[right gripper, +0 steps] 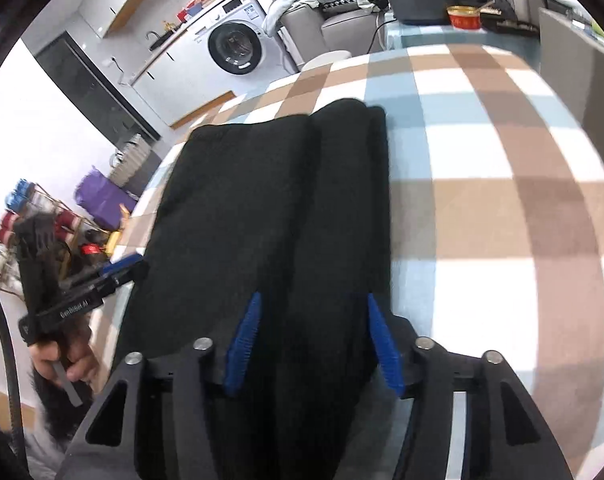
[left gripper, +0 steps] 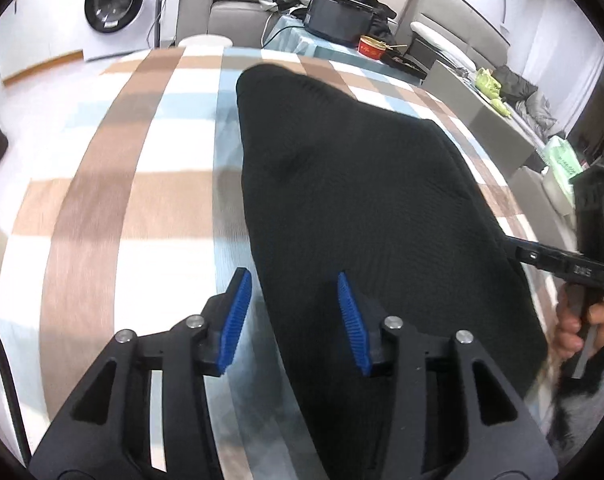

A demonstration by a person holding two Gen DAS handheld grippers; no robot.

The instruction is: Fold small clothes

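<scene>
A black knitted garment (left gripper: pixel 362 208) lies folded on the checked tablecloth (left gripper: pixel 113 208). My left gripper (left gripper: pixel 293 320) is open over its near left edge, one blue pad over the cloth, the other over the garment. In the right wrist view the garment (right gripper: pixel 261 200) shows two long folded panels side by side. My right gripper (right gripper: pixel 316 344) is open, its pads straddling the right panel near its near end. Each gripper appears in the other's view: the right one at the far right (left gripper: pixel 550 258), the left one at the left (right gripper: pixel 113 272).
The table's far edge meets another table with a black box (left gripper: pixel 338 16) and a red bowl (left gripper: pixel 372 46). A washing machine (left gripper: pixel 115 8) stands at the back left, a grey sofa (left gripper: pixel 478 32) at the right. A shelf with clutter (right gripper: pixel 41 216) stands left of the table.
</scene>
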